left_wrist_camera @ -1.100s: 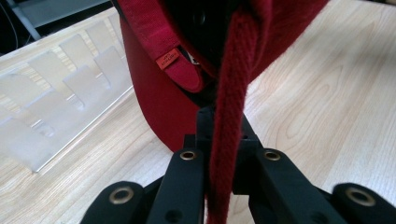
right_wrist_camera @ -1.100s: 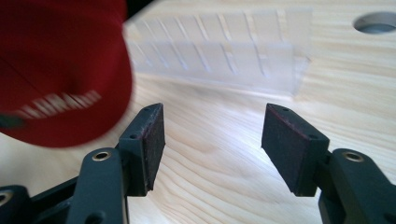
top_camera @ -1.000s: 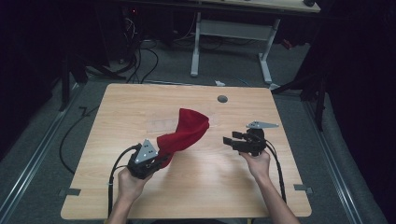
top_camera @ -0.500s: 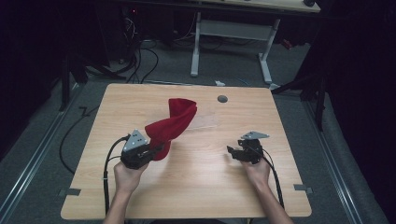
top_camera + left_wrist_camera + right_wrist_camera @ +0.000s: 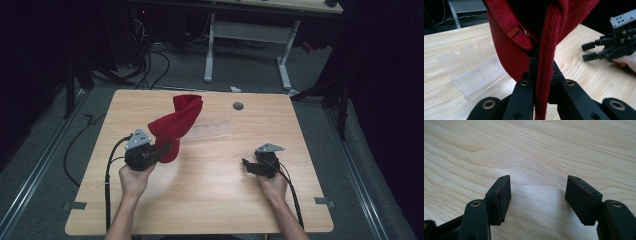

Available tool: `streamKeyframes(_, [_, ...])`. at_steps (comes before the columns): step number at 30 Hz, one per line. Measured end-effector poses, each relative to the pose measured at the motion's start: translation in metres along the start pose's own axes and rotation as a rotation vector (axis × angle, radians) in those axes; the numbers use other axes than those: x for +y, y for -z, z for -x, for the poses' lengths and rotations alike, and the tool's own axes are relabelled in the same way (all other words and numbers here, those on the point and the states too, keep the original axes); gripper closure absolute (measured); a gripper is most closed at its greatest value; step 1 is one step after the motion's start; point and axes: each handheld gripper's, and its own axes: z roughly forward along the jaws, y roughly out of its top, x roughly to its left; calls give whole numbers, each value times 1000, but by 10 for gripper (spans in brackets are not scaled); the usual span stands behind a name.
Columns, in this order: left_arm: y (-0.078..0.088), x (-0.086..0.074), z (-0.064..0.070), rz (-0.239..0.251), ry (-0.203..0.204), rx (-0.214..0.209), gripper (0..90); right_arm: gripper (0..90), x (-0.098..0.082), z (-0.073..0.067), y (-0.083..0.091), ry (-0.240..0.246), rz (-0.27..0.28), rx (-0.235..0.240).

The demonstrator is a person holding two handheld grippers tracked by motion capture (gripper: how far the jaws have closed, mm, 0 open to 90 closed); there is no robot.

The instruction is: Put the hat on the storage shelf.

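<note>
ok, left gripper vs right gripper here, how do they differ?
The left gripper is shut on the red cloth; the right gripper is open with nothing between its jaws. The left gripper holds the cloth up off the table; the right gripper sits low over bare wood. Both are black, two-jawed, hand-held, with a grey plate on top.

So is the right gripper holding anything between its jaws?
No, in the right gripper view the right gripper stands open, with only bare wooden table showing between its jaws.
</note>
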Motion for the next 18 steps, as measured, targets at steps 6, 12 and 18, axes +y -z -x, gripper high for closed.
streamKeyframes(6, [-3,7,-2,22,31,-4,855,368,0,0,0,-1,-1,1])
streamKeyframes(12, [-6,16,-4,42,43,-1,855,360,0,-1,0,-1,-1,1])
streamKeyframes(18, [-10,27,-8,69,63,4,855,354,0,-1,0,-2,-2,1])
